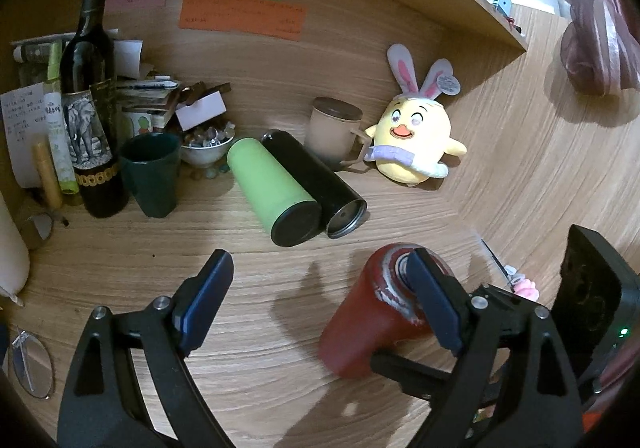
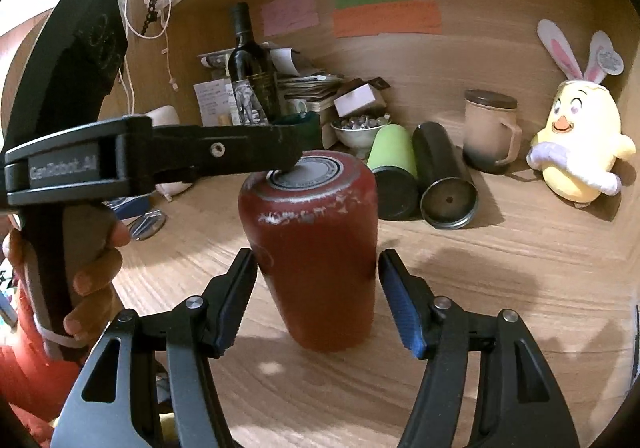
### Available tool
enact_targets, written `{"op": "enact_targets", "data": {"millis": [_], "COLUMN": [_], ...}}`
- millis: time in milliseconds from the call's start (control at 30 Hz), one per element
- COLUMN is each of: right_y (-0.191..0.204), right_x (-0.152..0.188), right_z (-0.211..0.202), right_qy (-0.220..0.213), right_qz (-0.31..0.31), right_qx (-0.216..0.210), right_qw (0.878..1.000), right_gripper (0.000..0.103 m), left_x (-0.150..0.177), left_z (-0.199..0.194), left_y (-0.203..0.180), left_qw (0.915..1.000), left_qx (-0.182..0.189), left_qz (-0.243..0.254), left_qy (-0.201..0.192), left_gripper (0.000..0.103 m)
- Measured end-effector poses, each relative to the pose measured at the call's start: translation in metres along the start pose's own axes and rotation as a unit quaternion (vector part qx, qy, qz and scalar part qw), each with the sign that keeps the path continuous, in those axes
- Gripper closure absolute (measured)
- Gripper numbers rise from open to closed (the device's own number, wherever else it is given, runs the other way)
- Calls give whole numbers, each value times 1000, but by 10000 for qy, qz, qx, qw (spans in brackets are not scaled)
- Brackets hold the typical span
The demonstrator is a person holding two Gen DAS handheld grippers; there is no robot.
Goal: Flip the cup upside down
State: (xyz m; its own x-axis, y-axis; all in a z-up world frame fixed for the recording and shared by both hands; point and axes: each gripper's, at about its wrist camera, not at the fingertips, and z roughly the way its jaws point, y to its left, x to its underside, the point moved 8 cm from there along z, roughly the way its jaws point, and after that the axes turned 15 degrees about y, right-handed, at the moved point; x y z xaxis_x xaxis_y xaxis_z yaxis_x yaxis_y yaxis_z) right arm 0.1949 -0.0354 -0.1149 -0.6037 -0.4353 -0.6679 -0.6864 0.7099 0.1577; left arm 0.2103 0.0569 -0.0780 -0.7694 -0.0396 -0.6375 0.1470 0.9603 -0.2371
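Note:
A worn red cup [image 2: 316, 248] stands on the wooden desk with its base up and its mouth down. My right gripper [image 2: 318, 296] is open, its blue-padded fingers on either side of the cup's body with a small gap on each side. My left gripper [image 1: 320, 288] is open wide. Its right finger [image 1: 434, 300] rests on the cup's upturned base [image 1: 394, 276]; this shows in the right wrist view as a black arm [image 2: 224, 151] reaching in from the left. Its left finger [image 1: 208, 292] hangs free over the desk.
A green tumbler [image 1: 274, 189] and a black tumbler [image 1: 316, 183] lie on their sides behind the cup. A dark green cup [image 1: 152, 171], wine bottle [image 1: 90, 115], lidded mug [image 1: 334, 131], bowl and yellow plush chick [image 1: 416, 139] line the back. Glasses [image 1: 32, 368] lie at left.

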Motion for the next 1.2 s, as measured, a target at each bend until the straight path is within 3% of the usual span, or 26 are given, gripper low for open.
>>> {"op": "enact_targets", "data": {"millis": [233,400,533,667,933,1200], "right_y": [-7,-16,-23,-28,-21,-11], "right_x": [8,11,12,14,26,37], "right_z": [-30,-68,-102,-136,-166,-172], "right_qy": [-105,-448,-766,-1132,-1309,-1338], "right_qz": [89,180,298,451,499,507], "right_qx": [80,359,563,785,1176,1129], "right_qw": [9999,9982,9950,9894,9831,9833], "right_gripper": [41,21,17,0,0,0], "left_x": [-2,4,14,27,50,67], "left_z": [-13,-50,-75,-98,-111,-117], "left_y": [-5,-17,-27,-38,-62,-83], "left_qw": [9998,9973,9928,9866,9821,9783], "left_qx": [-119,-399,-741,-1038,-1243,-1363], "left_qz": [45,190,274,276,321,528], "left_qy": [-144,-592,-904,-1225,-1381,-1470], "left_gripper": [14,13,6,1,0,0]}}
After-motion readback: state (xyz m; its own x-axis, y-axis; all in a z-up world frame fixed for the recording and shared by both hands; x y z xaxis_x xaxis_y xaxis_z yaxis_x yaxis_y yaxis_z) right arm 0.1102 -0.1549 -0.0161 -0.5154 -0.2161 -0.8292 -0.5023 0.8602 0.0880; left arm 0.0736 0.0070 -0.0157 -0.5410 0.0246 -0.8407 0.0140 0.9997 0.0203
